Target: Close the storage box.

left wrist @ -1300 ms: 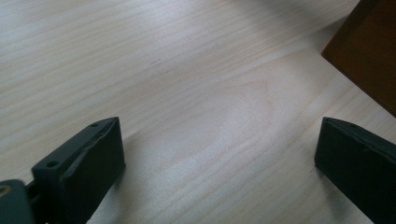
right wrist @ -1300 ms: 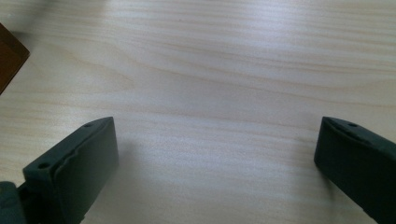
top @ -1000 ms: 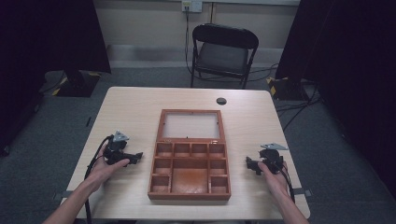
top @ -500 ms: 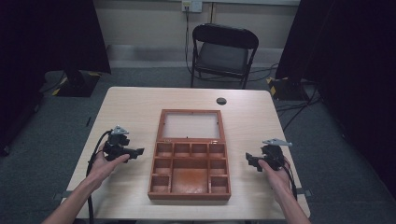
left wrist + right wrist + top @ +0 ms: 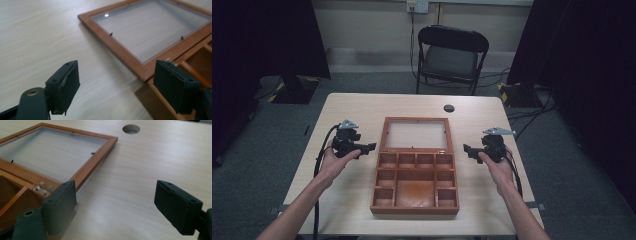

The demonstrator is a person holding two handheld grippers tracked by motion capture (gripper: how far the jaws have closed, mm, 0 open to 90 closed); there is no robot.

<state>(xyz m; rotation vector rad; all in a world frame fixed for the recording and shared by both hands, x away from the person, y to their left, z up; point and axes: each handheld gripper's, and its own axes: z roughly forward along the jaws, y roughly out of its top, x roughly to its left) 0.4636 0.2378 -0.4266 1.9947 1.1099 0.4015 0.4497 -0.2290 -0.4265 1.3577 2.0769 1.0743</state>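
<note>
Wooden box point(image 5: 416, 172): landmark item, reddish-brown, lying open near the middle of the pale wood counter point(image 5: 362, 107). Its base faces the person and is split into compartments, small ones along the far row and down both sides, one larger one in the near middle. No contents can be made out in them.

Lid point(image 5: 416, 134): glass-paned wooden frame, hinged to the far edge of the box and laid flat on the counter beyond it. The counter's grain shows through the pane. Small metal hinges point(image 5: 43, 188) sit where lid meets base.

Left hand-held gripper point(image 5: 371, 147): held above the counter just left of the box, level with the hinge line, pointing toward it. Jaws stand apart with nothing between them; they have just been closing a little. Not touching the box.

Right hand-held gripper point(image 5: 466, 149): held just right of the box, level with the hinge line, pointing toward it. Jaws apart, nothing between them, clear of the box.

Round hole point(image 5: 449, 108): in the counter, beyond the lid's far right corner.

Folding chair point(image 5: 451, 52): dark, on the floor beyond the counter, past the box's far side.
</note>
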